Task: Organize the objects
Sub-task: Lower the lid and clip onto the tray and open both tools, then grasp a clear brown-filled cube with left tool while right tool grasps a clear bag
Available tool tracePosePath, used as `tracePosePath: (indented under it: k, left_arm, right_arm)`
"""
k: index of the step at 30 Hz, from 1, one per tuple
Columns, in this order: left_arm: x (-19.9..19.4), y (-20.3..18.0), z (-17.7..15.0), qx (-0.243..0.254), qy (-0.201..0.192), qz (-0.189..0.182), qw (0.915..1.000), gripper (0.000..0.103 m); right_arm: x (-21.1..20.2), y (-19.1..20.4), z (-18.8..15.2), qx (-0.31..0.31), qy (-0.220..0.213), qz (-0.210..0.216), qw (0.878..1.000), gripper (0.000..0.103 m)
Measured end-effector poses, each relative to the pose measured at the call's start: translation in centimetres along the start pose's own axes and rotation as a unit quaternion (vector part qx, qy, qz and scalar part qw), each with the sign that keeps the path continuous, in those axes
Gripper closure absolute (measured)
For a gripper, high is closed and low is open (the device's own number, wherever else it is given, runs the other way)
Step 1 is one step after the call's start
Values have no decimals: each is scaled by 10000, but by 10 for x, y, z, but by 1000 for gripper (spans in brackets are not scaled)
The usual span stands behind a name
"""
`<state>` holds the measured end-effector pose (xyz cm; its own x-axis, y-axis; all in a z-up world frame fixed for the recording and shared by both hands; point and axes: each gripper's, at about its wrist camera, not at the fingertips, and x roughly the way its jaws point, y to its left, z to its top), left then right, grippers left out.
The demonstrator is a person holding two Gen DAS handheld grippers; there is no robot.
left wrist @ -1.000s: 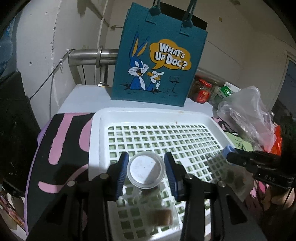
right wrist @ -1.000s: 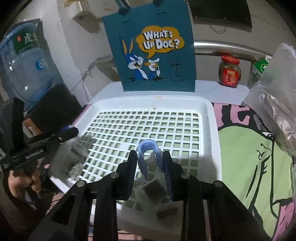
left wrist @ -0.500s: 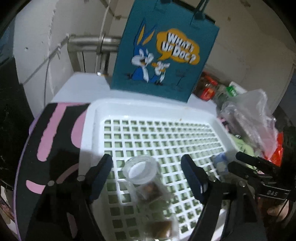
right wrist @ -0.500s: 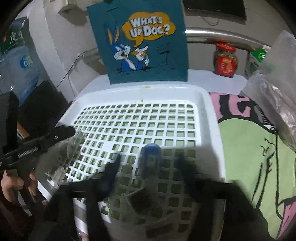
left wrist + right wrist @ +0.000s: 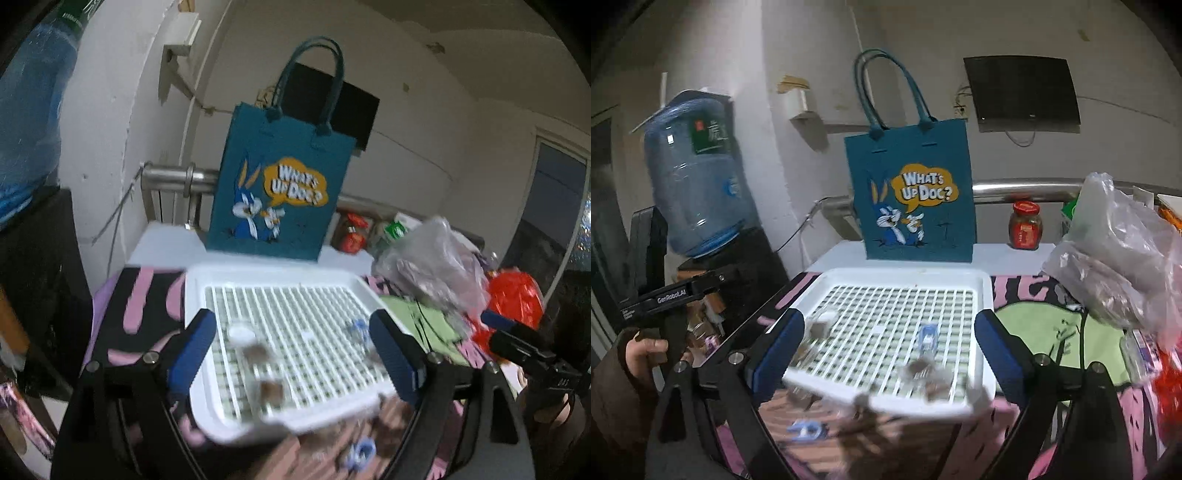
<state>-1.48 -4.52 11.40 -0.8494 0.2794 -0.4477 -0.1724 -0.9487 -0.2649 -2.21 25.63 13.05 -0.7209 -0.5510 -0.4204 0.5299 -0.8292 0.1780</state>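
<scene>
Left wrist view: the left gripper (image 5: pixel 291 350) stands wide, its jaws having just been opening, nothing pressed between them. Below it a clear pouch (image 5: pixel 258 365) with a white cap lies on the near-left of the white tray (image 5: pixel 195 291), apart from both pads. A second pouch (image 5: pixel 360 334) with a blue clip lies near the tray's right edge. Both look light, soft and slippery; I judge the stiff cap or clip the best place to take hold. Blur smears their contents and the blue thing (image 5: pixel 360 452) before the tray. Right wrist view: the right gripper (image 5: pixel 888 352) is likewise spread, jaws just opened, empty; the clipped pouch (image 5: pixel 925 354) lies on the tray (image 5: pixel 986 295) below. The other gripper (image 5: pixel 670 297) shows at left, its jaws cut off.
</scene>
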Motion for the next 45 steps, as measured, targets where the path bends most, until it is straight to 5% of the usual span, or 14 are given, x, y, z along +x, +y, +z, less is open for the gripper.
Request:
tracePosePath:
  k: [8,18,22,28,30,33,37,45]
  left_arm:
    - [6,-16,-64,178,802,5,9966,17]
    - [39,-26,-93,256,1599,66,9868,18]
    - [56,-20,-93,114,1842,183,9826,34]
    - [66,-25,-95,292,1920,217,9807,52]
    - [66,-26,-95,305,1921,172,9808,73]
    - [64,-26,-96,292,1917,62,9810,77]
    - [48,-30,-97,396,1738,38,9840,77]
    - [21,-27,-91,306,1285,82,9912,77]
  right_arm:
    - [-3,15,-54,-54,725,90,9973,9]
    - [26,26,-104,-188,1660,126,9859,9]
    - [37,24,-113,-188,1935,71,9809,10]
    - [45,25,-120,-200,2165,65,9761,36]
    - [47,26,-120,-244,2219,31,9748,39]
    - [47,27,-120,-256,2204,17,9751,59]
    - [43,26,-117,-196,2080,117,9779,70]
    - [40,35,-103,-237,1831,212,9826,71]
